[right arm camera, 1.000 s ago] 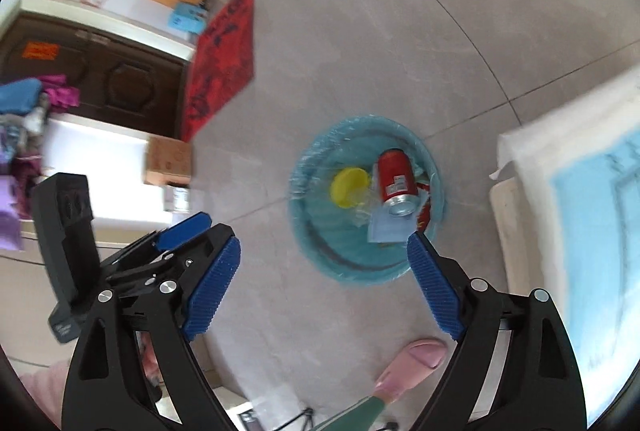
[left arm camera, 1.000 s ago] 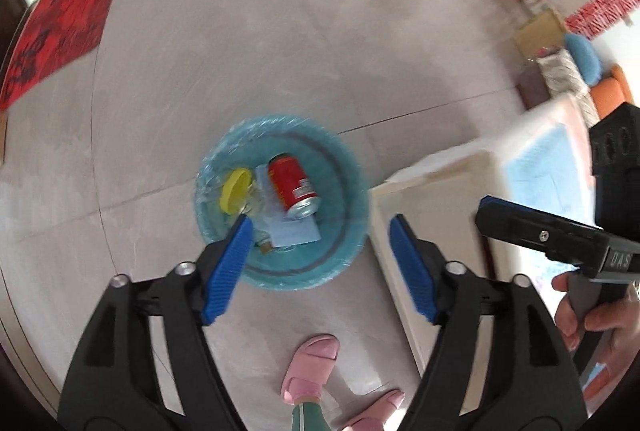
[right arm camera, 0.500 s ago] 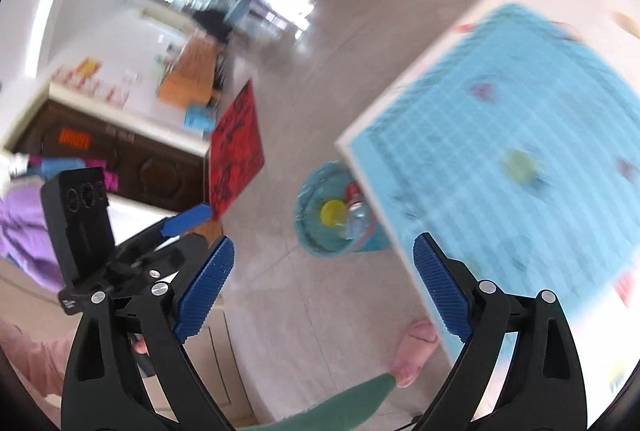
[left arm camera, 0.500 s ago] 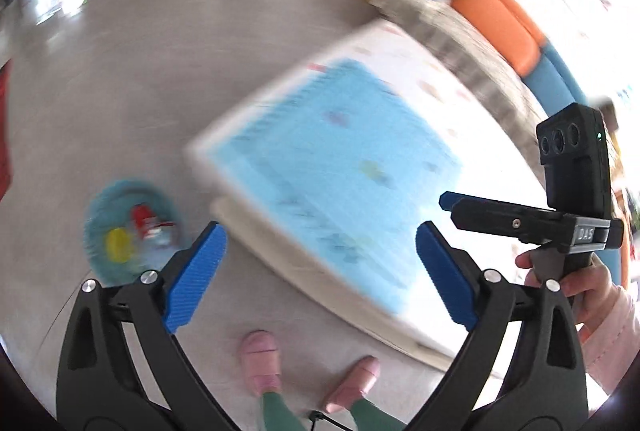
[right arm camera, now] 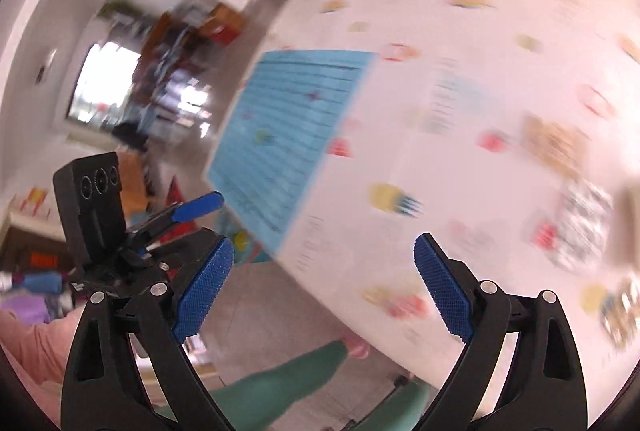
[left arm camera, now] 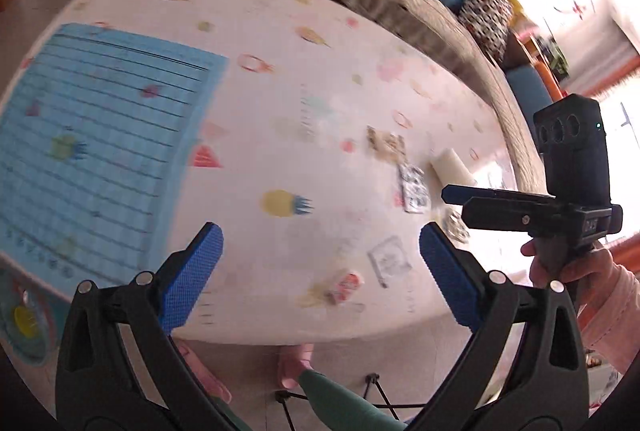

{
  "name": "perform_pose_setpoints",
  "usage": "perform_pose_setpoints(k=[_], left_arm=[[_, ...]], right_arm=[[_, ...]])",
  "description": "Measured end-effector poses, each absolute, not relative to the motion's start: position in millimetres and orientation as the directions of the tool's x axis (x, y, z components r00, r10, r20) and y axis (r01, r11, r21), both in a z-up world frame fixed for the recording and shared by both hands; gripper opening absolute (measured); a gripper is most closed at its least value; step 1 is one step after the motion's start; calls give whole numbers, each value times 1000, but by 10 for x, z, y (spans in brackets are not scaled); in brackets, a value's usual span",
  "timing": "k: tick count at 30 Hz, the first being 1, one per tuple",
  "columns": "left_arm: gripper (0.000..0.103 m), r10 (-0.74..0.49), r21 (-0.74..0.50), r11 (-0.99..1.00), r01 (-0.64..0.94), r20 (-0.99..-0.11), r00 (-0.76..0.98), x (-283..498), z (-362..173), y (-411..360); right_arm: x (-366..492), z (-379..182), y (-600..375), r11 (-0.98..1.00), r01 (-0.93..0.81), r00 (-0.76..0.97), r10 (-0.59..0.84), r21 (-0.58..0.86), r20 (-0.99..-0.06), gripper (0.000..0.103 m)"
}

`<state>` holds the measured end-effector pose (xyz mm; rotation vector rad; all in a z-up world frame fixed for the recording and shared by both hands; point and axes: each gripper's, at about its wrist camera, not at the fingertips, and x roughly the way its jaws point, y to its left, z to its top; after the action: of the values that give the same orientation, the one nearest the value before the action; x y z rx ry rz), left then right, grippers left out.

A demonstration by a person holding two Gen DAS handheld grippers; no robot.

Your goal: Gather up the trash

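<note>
Swinging both empty grippers over the play mat [left arm camera: 280, 135], I am hunting the next trash: left gripper [left arm camera: 320, 255] spread wide with nothing between its jaws, right gripper [right arm camera: 324, 283] likewise. Wrappers [left arm camera: 414, 187] are lying near the mat's right end; bin [left arm camera: 24, 319] sits at far left.

scattered wrappers [left arm camera: 414, 183] and a white cup [left arm camera: 452, 165] on the mat [left arm camera: 280, 91]

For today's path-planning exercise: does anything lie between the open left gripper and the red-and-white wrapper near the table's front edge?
Nothing visible does. The left gripper is open and empty above the table, and the red-and-white wrapper lies just past its fingertips on bare cloth. The nearest other scrap, a white square wrapper, lies beside it, off the path.
</note>
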<state>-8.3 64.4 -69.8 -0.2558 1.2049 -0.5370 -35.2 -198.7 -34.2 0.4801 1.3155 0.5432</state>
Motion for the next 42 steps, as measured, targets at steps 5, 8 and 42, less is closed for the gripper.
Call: perform_pose_setpoints(k=[5, 8, 42], left_arm=[[96, -547, -472, 813, 340, -820, 171, -163, -912, -39], [96, -554, -476, 791, 386, -824, 119, -226, -1055, -403], [91, -631, -581, 720, 380, -775, 10, -301, -2072, -916]], right_arm=[[-562, -546, -2673, 802, 26, 193, 581, 596, -790, 91], [-670, -687, -3035, 805, 76, 208, 564, 589, -799, 91], [-144, -1489, -3730, 726, 86, 250, 647, 683, -720, 88]])
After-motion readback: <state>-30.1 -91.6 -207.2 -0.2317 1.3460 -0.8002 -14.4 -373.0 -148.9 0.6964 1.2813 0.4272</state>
